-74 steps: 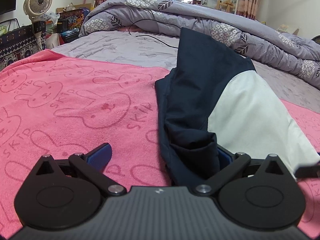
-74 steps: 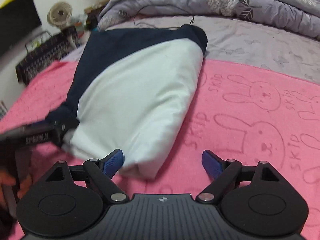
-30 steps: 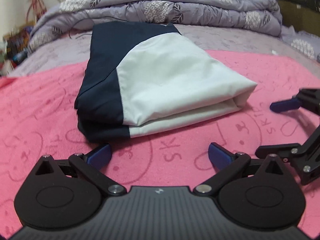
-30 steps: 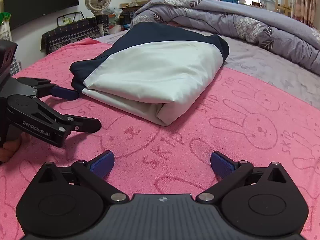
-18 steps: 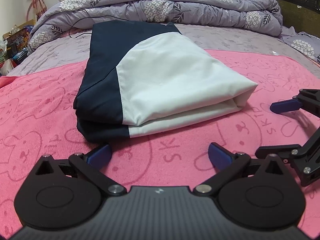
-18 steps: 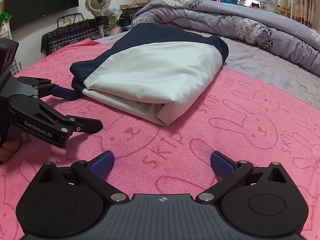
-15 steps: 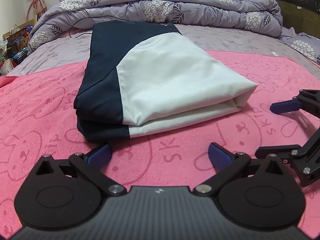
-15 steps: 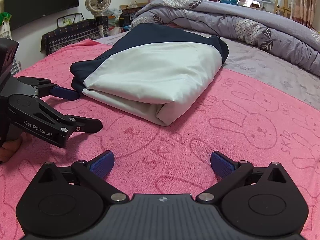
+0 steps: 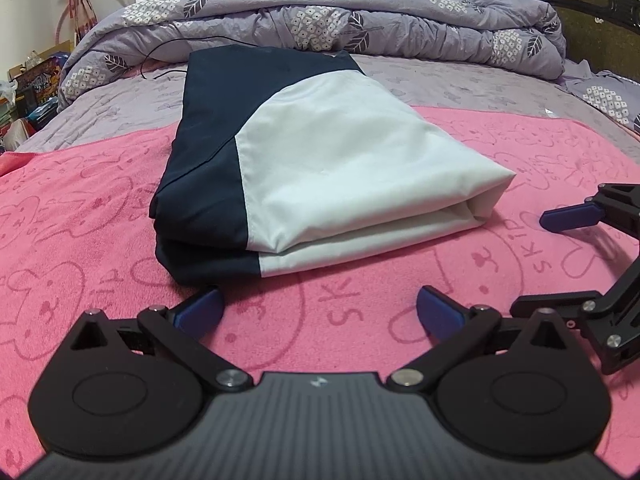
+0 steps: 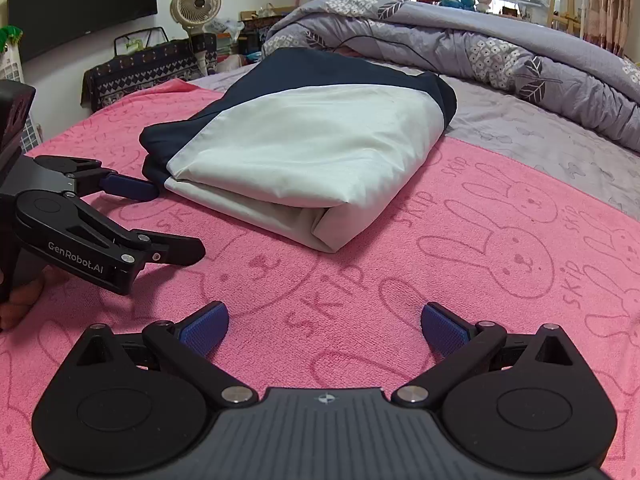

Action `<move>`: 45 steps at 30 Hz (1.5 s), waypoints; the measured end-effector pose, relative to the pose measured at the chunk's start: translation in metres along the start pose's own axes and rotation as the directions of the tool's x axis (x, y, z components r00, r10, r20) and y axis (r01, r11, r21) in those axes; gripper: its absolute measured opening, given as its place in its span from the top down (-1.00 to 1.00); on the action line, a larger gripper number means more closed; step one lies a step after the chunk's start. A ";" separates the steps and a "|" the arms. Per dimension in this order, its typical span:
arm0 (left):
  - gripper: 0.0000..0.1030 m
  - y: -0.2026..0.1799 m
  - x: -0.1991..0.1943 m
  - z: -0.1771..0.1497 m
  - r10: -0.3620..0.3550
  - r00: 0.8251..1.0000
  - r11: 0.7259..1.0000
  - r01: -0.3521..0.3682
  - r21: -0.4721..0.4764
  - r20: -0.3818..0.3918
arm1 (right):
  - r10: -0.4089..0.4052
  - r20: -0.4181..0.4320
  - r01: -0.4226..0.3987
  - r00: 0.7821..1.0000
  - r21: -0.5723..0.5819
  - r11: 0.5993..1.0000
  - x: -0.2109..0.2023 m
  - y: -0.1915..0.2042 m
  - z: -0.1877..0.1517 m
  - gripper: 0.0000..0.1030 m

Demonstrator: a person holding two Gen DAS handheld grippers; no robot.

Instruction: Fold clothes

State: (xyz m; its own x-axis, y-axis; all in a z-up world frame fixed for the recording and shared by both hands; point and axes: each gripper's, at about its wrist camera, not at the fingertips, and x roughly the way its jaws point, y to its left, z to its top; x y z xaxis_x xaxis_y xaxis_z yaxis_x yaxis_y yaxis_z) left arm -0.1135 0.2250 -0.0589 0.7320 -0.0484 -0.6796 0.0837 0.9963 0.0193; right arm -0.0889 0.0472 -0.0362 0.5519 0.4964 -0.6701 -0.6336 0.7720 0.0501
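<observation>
One folded garment point(image 9: 320, 184), navy and white, lay in a squared bundle on the pink bunny-print towel point(image 9: 80, 240) spread over the bed, its far edge reaching onto the lilac sheet point(image 10: 520, 124). Left claw point(image 9: 320, 310): released, fingers spread wide, empty, low over the towel just short of the bundle's navy corner. Right claw point(image 10: 324, 328): likewise released and empty, near the bundle's white folded corner but apart from it. Neither touched cloth. Judged condition: fold apparently complete, edges fairly even. Handling note: to finish well, any last tidy would call for pressing the puffed open layers at the white corner flat and leaving the stack undisturbed, both claws lifting clear without snagging an edge. Grey floral duvet point(image 9: 360, 28) heaped behind.
</observation>
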 end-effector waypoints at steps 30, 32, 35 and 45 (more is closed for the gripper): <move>-1.00 0.000 0.000 0.000 0.000 1.000 1.000 0.000 0.003 -0.004 | 0.007 -0.003 -0.006 1.000 0.005 1.000 -0.001 -0.003 0.002 -1.00; -1.00 0.000 0.000 0.000 0.000 1.000 1.000 0.000 0.003 -0.005 | 0.007 -0.003 -0.007 1.000 0.005 1.000 -0.001 -0.003 0.002 -1.00; -1.00 0.001 0.001 0.001 -0.003 1.000 1.000 0.003 0.001 -0.009 | 0.007 -0.001 -0.007 1.000 0.006 1.000 -0.001 -0.002 0.001 -1.00; -1.00 0.000 0.002 0.002 -0.005 1.000 1.000 0.005 0.001 -0.008 | 0.007 0.000 -0.007 1.000 0.006 1.000 -0.001 -0.002 0.001 -1.00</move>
State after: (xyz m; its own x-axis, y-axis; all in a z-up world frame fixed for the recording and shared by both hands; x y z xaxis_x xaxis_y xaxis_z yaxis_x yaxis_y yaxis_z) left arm -0.1105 0.2252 -0.0590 0.7262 -0.0527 -0.6855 0.0883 0.9960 0.0169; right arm -0.0876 0.0453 -0.0353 0.5474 0.5017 -0.6698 -0.6340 0.7711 0.0594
